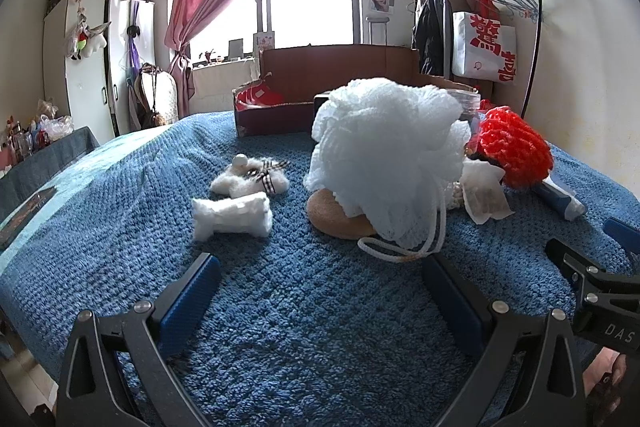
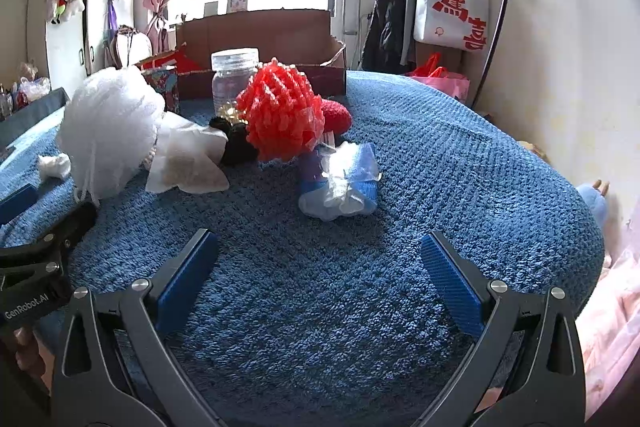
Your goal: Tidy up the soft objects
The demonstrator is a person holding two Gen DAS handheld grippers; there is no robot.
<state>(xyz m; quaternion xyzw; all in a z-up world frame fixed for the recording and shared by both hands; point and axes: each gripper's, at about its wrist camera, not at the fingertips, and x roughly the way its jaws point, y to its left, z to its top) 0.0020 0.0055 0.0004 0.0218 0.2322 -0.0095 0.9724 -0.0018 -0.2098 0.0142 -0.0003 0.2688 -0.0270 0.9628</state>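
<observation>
Directly ahead of the wide-open left gripper (image 1: 320, 287) sits the white bath pouf (image 1: 384, 159); right gripper (image 2: 320, 267) also open, farther away.

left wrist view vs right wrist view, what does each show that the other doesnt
Only the left wrist view shows the white bone-shaped plush, the fluffy toy with a plaid bow and the tan round pad under the pouf.

Only the right wrist view shows the clear jar, the red plush behind the red pouf, and the blue-and-white wrapped bundle in full.

Both show the white mesh pouf, the red mesh pouf, the white sachet, the cardboard box and the blue blanket. Both sets of tongs, left and right, are open and empty.
</observation>
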